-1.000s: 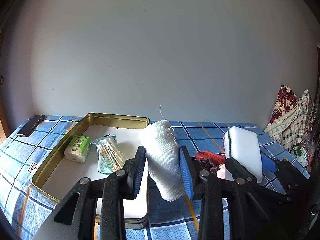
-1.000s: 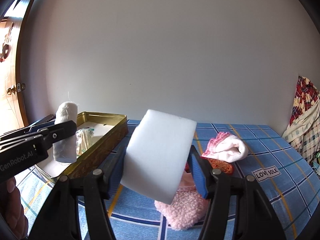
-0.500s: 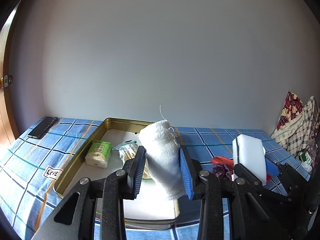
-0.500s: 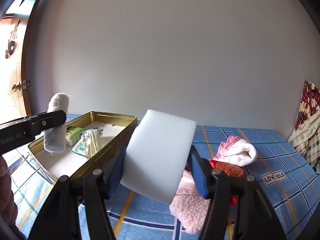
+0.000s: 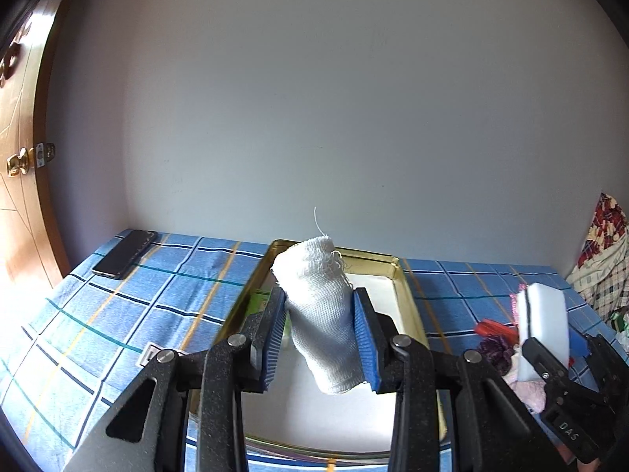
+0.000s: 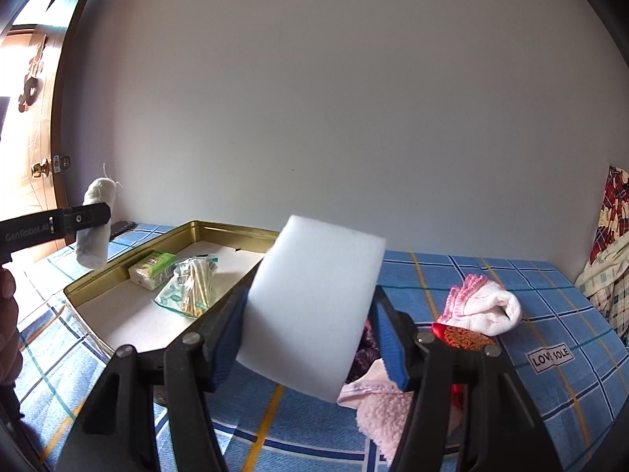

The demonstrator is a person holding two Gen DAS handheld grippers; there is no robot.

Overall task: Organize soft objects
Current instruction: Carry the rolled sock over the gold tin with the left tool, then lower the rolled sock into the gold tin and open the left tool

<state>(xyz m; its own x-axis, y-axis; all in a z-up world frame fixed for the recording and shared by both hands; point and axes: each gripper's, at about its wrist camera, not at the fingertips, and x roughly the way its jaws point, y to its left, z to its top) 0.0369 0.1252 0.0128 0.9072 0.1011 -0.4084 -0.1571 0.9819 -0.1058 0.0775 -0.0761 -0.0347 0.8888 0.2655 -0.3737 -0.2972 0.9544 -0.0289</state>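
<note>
Tray near half: the gold tray (image 6: 232,232) has bare white floor here, open from above.
Tray far-left: tissue pack (image 6: 152,269) and swab bag (image 6: 191,285) fill it.
Right of tray: pink sock (image 6: 485,308) and fleece (image 6: 383,405) clutter the cloth.

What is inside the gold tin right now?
The gold tin holds a green tissue pack and a bag of cotton swabs on its white floor. The sponge covers its near right corner.
</note>
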